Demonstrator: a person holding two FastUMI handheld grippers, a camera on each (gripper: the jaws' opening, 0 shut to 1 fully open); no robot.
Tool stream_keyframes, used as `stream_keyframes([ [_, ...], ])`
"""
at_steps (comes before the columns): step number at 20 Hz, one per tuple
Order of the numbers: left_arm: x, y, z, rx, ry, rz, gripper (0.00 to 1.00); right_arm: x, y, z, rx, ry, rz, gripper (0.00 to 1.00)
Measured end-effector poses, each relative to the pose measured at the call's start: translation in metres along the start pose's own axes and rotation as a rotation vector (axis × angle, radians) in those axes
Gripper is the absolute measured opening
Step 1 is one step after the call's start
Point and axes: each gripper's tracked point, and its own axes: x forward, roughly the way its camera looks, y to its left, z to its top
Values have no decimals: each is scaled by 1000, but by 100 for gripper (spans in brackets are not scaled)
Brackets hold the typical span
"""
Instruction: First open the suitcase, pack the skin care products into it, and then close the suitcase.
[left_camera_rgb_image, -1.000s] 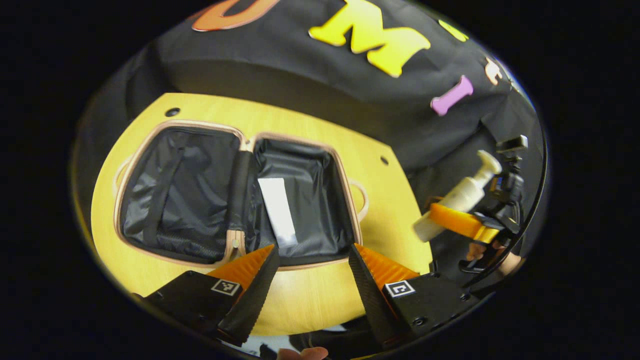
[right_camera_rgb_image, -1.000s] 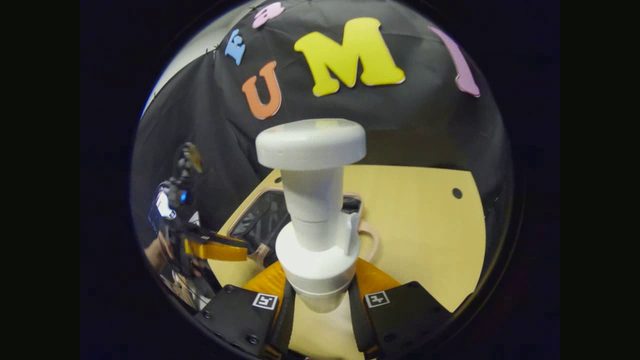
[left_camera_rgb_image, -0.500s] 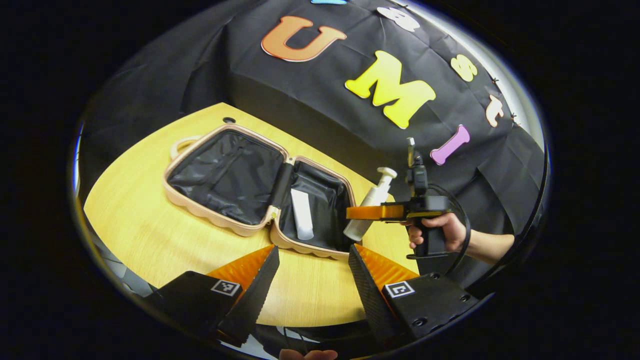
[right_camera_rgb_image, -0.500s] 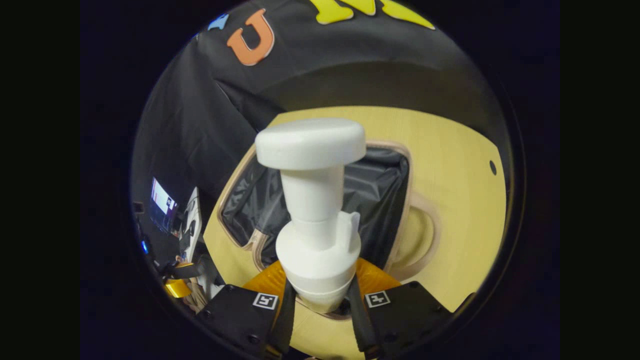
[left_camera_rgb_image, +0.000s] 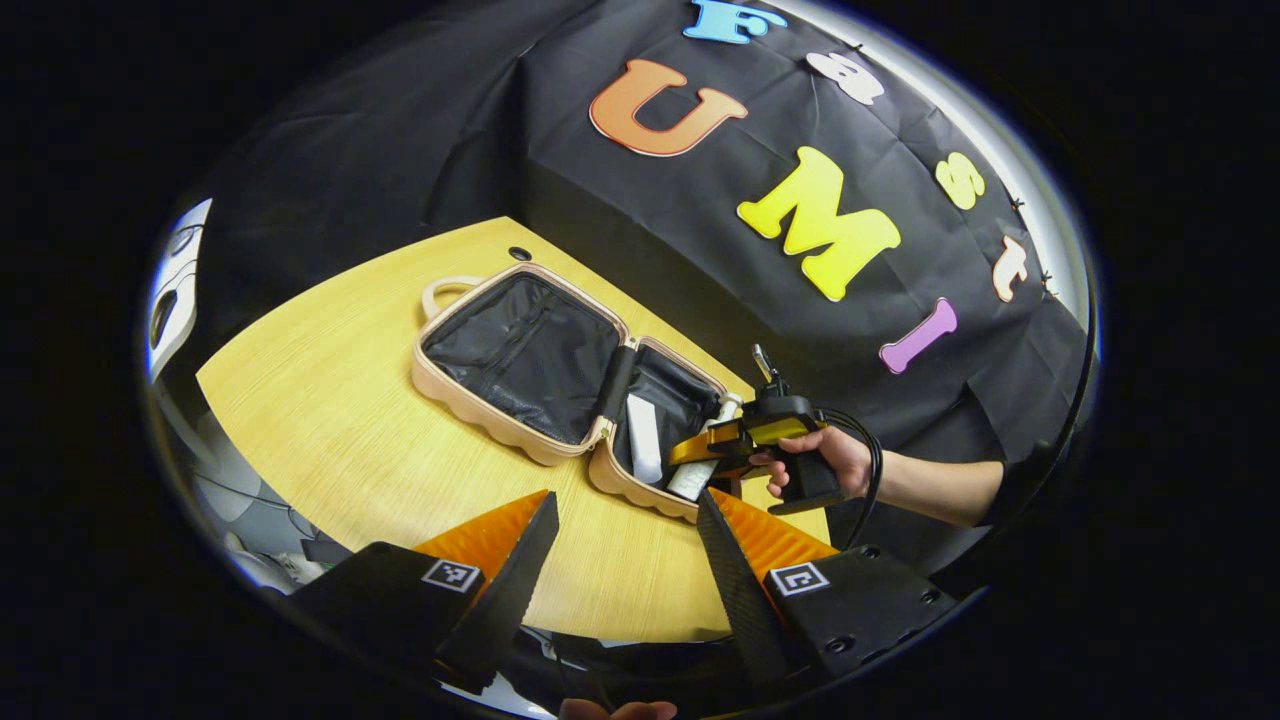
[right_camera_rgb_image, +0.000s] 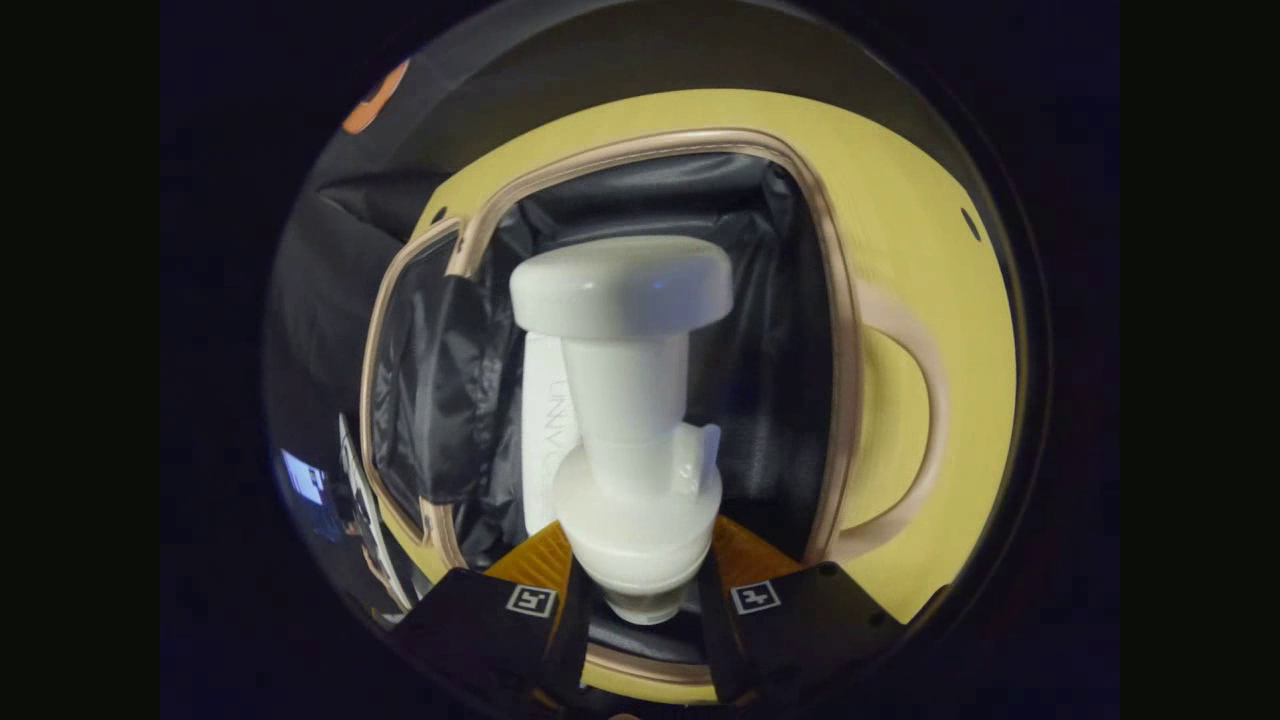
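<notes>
— Where's the pump bottle (right_camera_rgb_image: 622, 420)?
— Clamped in the right hand-held gripper (right_camera_rgb_image: 634, 600), over the open suitcase (right_camera_rgb_image: 835, 330) beside a white tube (right_camera_rgb_image: 541, 440) (base hidden).
— Left hand-held gripper (left_camera_rgb_image: 625, 560)?
— Fingers apart above the counter (left_camera_rgb_image: 330, 400).

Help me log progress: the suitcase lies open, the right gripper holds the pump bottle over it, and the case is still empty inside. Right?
Not quite: the suitcase is not empty. The right gripper view shows a white tube already lying inside, beside the pump bottle that the right gripper holds.
</notes>
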Motion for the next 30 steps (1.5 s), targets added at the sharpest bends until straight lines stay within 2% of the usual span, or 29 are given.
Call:
stream_keyframes([
  [5, -8, -15, 9, 39, -20, -48, 89, 14, -11, 7, 182, 29, -116, 46],
  [6, -8, -16, 10, 51, -19, -48, 89, 17, -13, 5, 176, 38, -148, 43],
  [10, -7, -20, 15, 48, -31, -78, 90, 19, -12, 5, 156, 22, -240, 47],
  [13, -9, -24, 19, 54, -50, -104, 90, 20, -12, 5, 154, 23, -253, 49],
  [18, -11, -20, 26, 59, -59, -97, 90, 19, -12, 4, 149, 18, -286, 51],
  [21, -12, -25, 28, 37, -61, -120, 89, 15, -12, -3, 159, 31, -276, 53],
  [24, -7, -16, 38, 12, -79, -109, 89, 2, -9, -22, 162, 52, -231, 63],
  [27, 7, 6, 50, 27, -99, -49, 90, -21, -1, -22, 129, -5, -163, 70],
  [28, 16, 27, 55, 26, -102, 17, 89, -31, 3, -21, 115, -33, -130, 72],
  [29, 24, 41, 58, 24, -108, 37, 89, -40, 7, -18, 89, -63, -96, 74],
  [30, 27, 48, 64, 20, -128, 22, 90, -50, 10, -17, 59, -86, -67, 74],
])
